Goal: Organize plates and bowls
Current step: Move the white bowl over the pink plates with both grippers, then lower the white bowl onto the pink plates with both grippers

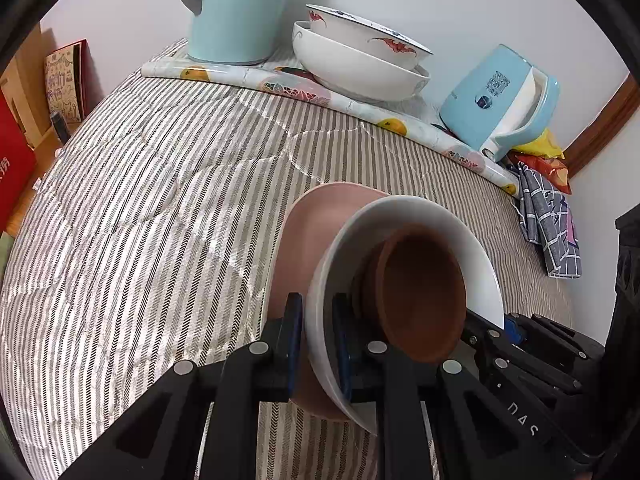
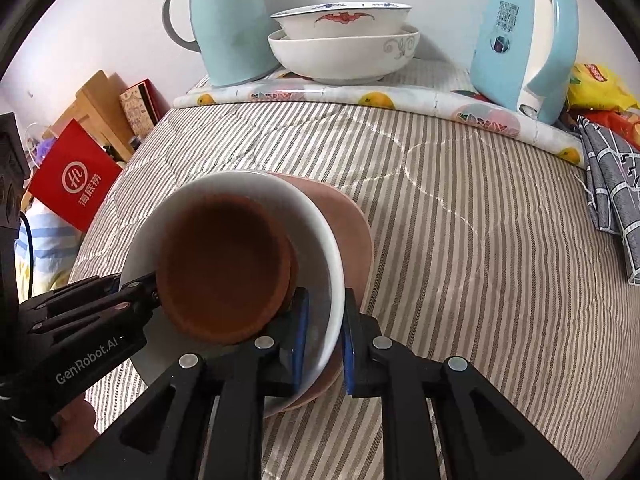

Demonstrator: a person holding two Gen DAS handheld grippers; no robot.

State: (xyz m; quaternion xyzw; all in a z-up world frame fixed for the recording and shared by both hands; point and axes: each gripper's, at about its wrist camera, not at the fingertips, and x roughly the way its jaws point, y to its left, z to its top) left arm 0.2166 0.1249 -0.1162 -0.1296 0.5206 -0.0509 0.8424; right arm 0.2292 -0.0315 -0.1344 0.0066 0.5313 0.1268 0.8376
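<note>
Currently a nested stack is held up between both tongs above a striped quilted bed cover (image 1: 160,200). The left tongs (image 1: 318,340) are pinched on the rim of the white bowl (image 1: 472,248), one blue pad inside and one outside. The right tongs (image 2: 325,336) are clamped on the opposite rim of the same bowl. A brown bowl (image 2: 224,264) is seated inside the white one, and a pink plate (image 2: 348,224) is pressed beneath it. The stack is tilted in both views. At the far edge, on a fruit-patterned mat (image 2: 320,94), a red-patterned bowl (image 2: 340,20) is nested in a larger white bowl (image 2: 344,60). A mint thermos jug (image 2: 228,28) and a blue electric kettle (image 2: 520,40) are noted either side, against a white wall. A red bag (image 2: 76,176) is seen beside the bed.
</note>
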